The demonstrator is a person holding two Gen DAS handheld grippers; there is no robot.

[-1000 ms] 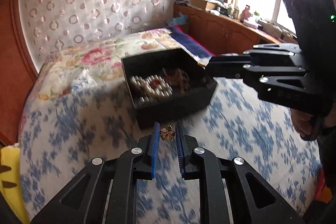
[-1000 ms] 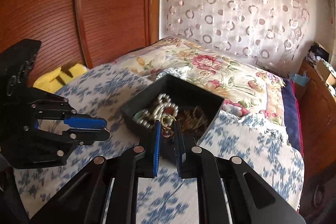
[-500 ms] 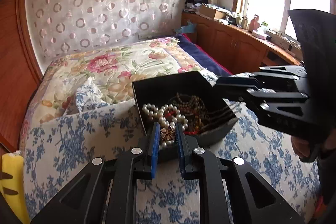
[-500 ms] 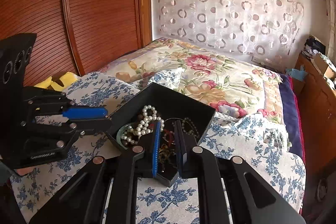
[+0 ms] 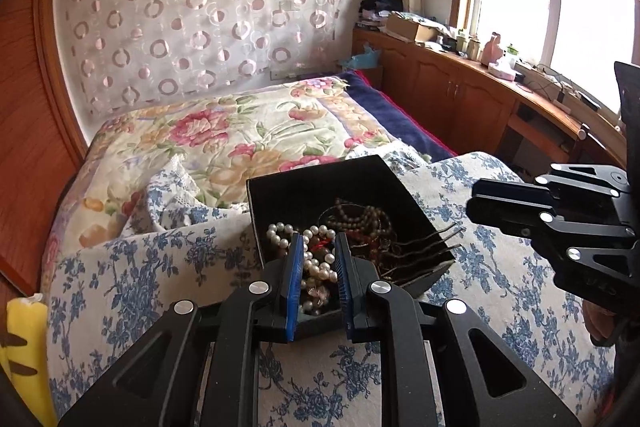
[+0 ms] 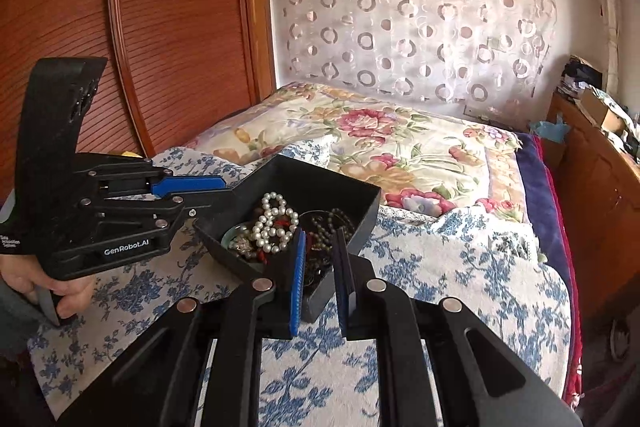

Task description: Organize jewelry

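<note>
A black jewelry box [image 5: 320, 183] sits on the blue-flowered cloth [image 5: 500, 275]. It holds a white pearl string [image 5: 316, 263], brown bead necklaces [image 5: 360, 217] and dark hair pins [image 5: 424, 251]. My left gripper [image 5: 318, 241] hangs over the box's near side, jaws slightly apart with nothing between them. My right gripper [image 6: 320, 235] is over the box's [image 6: 320, 179] near corner, jaws slightly apart and empty. The pearls [image 6: 274, 223] lie just left of it. Each gripper shows in the other's view: the right one [image 5: 516, 203], the left one [image 6: 200, 191].
The cloth lies on a bed with a floral quilt [image 5: 240, 131]. A wooden headboard [image 6: 160, 27] stands at the left. A wooden counter [image 5: 500, 99] with clutter runs under the window at the right. A yellow object [image 5: 20, 339] lies at the bed's left edge.
Both grippers moved in over the box. The left gripper let go of the small gold piece it held. The right gripper let go of its gold ring piece. Both jaws opened a little.
</note>
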